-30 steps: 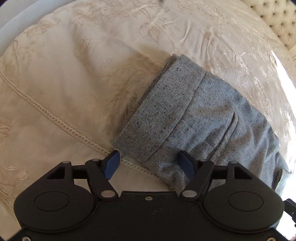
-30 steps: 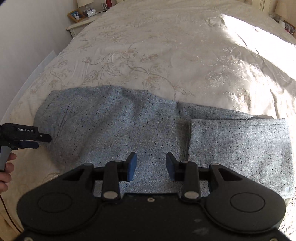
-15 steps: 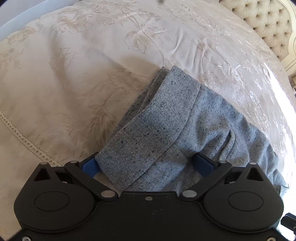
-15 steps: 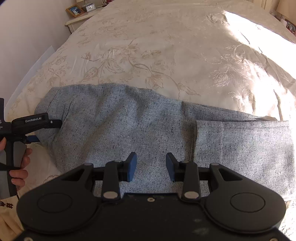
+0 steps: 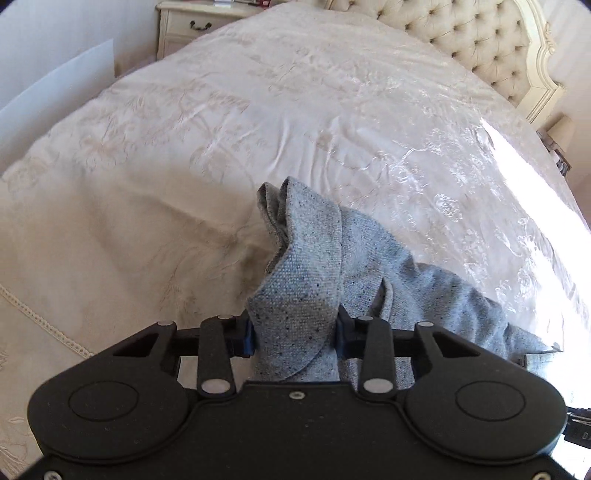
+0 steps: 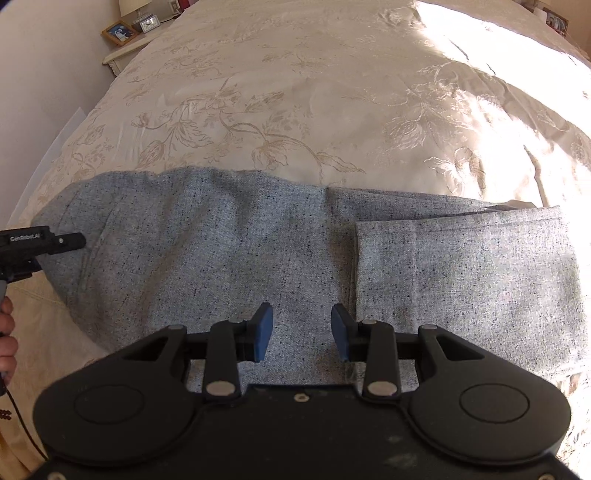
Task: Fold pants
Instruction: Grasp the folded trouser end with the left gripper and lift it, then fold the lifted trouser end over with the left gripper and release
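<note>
1. Writing first: the right wrist view catches the left gripper (image 6: 70, 242) poking in at the left edge, with white lettering on its black body that reads roughly "GenRobot.AI" – small, so the exact letters are hard to confirm
2. The grey speckled pants (image 6: 258, 258) lie across the near side of the bed, on the cream floral bedspread (image 6: 295, 92); a folded-over leg layer sits on top at the right
3. The right gripper (image 6: 302, 330) hovers low over the middle of the pants, blue pads spread apart with only flat cloth showing between them
4. In the left wrist view the left gripper (image 5: 294, 341) pinches a bunched end of the pants (image 5: 306, 280) between its pads – the fabric rises in a peaked fold off the bedspread (image 5: 258, 110)
5. Only the left view shows the tufted headboard (image 5: 461, 44) and a cream nightstand (image 5: 188, 26) with a dark drawer handle
6. Only the right view shows the whole spread of the pants, a framed photo (image 6: 120, 32) and a small clock (image 6: 149, 24) on a bedside table, plus bare fingers (image 6: 7, 343) at the left edge
7. Strong sunlight washes out the bedspread's right side in both views
</note>
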{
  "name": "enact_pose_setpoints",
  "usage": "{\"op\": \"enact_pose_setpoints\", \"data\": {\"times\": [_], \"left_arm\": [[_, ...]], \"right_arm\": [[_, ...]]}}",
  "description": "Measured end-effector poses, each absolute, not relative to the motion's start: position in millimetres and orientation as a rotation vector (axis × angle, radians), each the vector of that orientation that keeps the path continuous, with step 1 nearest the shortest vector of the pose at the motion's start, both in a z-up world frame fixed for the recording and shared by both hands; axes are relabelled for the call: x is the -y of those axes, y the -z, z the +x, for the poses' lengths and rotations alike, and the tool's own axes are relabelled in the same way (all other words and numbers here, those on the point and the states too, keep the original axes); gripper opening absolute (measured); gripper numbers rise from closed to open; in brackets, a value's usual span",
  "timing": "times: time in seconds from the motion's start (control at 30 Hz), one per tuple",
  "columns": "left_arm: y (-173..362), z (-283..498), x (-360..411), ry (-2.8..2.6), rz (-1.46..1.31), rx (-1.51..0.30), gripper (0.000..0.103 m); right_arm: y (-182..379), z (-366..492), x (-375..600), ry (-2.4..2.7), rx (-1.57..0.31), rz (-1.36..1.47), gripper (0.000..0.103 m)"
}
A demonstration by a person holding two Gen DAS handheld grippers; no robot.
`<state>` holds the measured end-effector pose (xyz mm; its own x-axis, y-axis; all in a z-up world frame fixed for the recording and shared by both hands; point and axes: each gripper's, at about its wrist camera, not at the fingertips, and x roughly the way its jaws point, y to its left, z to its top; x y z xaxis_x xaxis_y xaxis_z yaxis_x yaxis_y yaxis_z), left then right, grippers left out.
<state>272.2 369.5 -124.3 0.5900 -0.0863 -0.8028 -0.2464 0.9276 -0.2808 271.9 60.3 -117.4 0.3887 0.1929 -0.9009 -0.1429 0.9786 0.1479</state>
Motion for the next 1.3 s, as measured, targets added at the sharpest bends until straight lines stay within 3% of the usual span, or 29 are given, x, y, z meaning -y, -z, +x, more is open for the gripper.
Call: {"op": "enact_pose_setpoints", "data": {"times": [0.27,0.5,0.87,1.03,1.3], "left_arm": [[78.8,267.5,-333.6,-0.076,-0.351,-0.867,0.043],[41.1,259.7,-288.2,-0.065,-0.278,-0.817,0.043],[-16.8,257.6,-137.1,-0.002,-0.139,-0.722,0.043],[6.7,276.1,-45.1,0.108,-0.100,-0.760,0.043],[95.8,307.6,74.0,0.196,0.006,-0.962,0.047]], "right_arm": [[133.0,296.4,-43.7,-0.151,-1.105,-0.021,0.037],[179.7,326.1,-20.9,-0.176,-1.227,0.089,0.037],[150.0,320.4,63.3,-0.306,-1.181,0.303,0.038],[145.1,316.8,120.3,-0.326,-1.182,0.353,0.038],[160.8,311.2,205.5,-0.258,-1.216,0.394,0.039]]}}
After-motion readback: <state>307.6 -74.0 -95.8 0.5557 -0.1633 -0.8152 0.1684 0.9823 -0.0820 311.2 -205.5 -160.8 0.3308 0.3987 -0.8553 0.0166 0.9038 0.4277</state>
